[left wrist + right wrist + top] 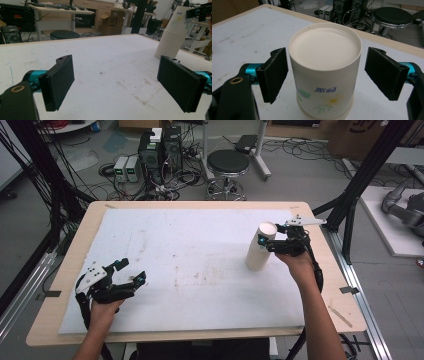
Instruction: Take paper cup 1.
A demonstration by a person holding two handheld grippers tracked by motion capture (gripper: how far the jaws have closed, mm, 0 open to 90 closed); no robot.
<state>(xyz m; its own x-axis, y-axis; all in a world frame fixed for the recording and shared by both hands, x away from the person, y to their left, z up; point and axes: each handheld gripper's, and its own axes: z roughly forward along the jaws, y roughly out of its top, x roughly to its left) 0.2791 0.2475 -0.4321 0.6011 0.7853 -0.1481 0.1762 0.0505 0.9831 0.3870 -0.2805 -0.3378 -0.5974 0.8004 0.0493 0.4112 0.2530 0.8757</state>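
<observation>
A stack of white paper cups stands upside down on the white mat, right of the middle. My right gripper is open, level with the top cup, one jaw on either side. In the right gripper view the top cup, printed with flowers, sits between the pads with gaps on both sides of my right gripper. My left gripper is open and holds nothing near the front left. From the left gripper the cup stack stands far off at the right.
The mat covers a wooden table. Behind the table stand a black stool and computer boxes among cables. A black frame post rises at the right, close to the right hand.
</observation>
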